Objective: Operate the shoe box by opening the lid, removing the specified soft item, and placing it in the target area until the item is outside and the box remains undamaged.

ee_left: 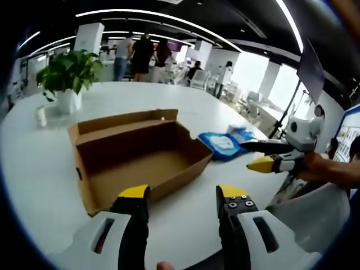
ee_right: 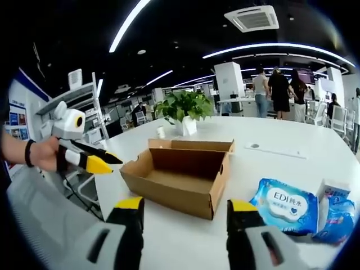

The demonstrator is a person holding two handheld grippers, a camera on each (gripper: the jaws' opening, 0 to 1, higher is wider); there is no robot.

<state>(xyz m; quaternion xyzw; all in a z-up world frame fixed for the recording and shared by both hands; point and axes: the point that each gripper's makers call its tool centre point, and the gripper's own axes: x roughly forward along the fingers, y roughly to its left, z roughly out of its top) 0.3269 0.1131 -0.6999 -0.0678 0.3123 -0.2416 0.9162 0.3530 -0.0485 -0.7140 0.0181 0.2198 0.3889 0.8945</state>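
Open box point(ee_left: 140, 160); wipes pack point(ee_right: 287, 203) beside.

The left gripper view looks from one table edge across the open shoe box point(ee_left: 138, 157) toward the potted plant point(ee_left: 67, 76) — close, slightly above. The right gripper view faces the same box point(ee_right: 180, 174) from another side, equally near. Both share the white table point(ee_left: 34, 169), the blue wipes pack point(ee_right: 284, 205) — and each catches the opposite gripper.

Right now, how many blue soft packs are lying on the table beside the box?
2. One blue wipes pack lies right of the open shoe box; a second blue pack lies beyond it, partly cut off, a small white box upon it.
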